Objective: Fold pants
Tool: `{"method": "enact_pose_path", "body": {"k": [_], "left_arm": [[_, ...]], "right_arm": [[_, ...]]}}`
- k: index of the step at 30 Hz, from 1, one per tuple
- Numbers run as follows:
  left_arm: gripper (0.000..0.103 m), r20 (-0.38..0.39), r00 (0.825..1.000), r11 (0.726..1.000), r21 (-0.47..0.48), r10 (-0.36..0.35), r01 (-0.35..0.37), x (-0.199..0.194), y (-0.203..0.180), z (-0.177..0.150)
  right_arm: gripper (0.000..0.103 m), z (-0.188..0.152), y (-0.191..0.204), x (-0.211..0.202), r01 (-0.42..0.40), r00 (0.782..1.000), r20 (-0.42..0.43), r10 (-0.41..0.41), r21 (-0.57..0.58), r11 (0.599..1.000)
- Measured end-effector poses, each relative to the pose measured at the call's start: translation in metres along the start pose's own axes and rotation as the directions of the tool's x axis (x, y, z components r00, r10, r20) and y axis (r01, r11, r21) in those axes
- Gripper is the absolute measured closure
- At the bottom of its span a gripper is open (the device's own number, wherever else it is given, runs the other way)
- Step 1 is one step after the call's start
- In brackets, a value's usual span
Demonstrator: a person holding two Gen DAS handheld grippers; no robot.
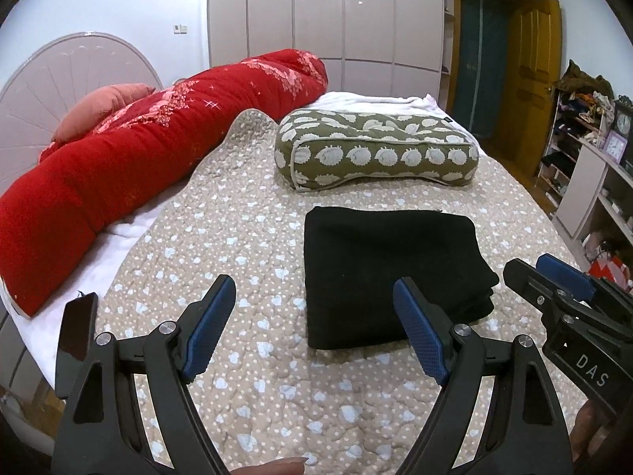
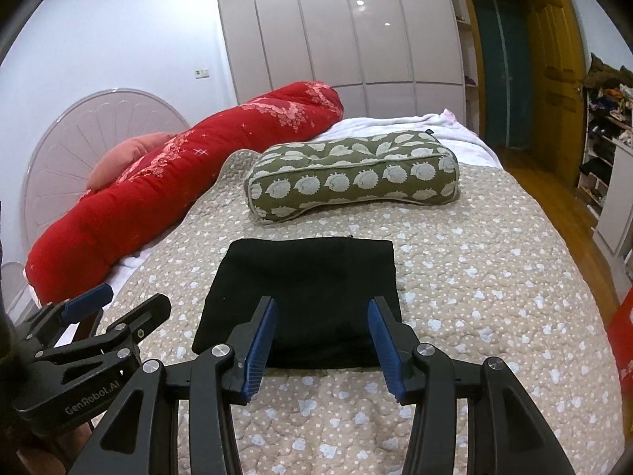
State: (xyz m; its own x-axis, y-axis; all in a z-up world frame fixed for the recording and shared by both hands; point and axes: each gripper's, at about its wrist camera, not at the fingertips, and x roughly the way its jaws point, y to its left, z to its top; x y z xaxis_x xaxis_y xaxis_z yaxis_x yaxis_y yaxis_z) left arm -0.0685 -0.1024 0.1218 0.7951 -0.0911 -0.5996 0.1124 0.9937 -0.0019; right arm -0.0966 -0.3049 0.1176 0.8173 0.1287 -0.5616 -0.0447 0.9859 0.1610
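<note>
The black pants [image 1: 389,273] lie folded into a compact rectangle on the beige quilt; they also show in the right wrist view [image 2: 306,293]. My left gripper [image 1: 314,289] is open and empty, hovering in front of the pants' near left part. My right gripper [image 2: 322,308] is open and empty, held just above the near edge of the pants. The right gripper also shows at the right edge of the left wrist view [image 1: 550,273]. The left gripper shows at the left of the right wrist view [image 2: 118,303].
The beige spotted quilt [image 1: 237,245] covers the bed. A green patterned cushion [image 1: 376,150] lies behind the pants. A long red bolster [image 1: 138,150] lies along the left, by the headboard. A dark phone [image 1: 75,328] sits at the bed's left edge. Shelves [image 1: 593,166] stand at right.
</note>
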Motion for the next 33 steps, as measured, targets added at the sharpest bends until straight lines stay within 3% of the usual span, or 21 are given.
{"method": "enact_pose_path", "body": {"k": [33], "left_arm": [[0.020, -0.038, 0.999, 1.000, 0.002, -0.001, 0.001, 0.013, -0.002, -0.006]], "right_arm": [[0.056, -0.005, -0.004, 0.013, -0.008, 0.999, -0.043, 0.009, 0.032, 0.999]]}}
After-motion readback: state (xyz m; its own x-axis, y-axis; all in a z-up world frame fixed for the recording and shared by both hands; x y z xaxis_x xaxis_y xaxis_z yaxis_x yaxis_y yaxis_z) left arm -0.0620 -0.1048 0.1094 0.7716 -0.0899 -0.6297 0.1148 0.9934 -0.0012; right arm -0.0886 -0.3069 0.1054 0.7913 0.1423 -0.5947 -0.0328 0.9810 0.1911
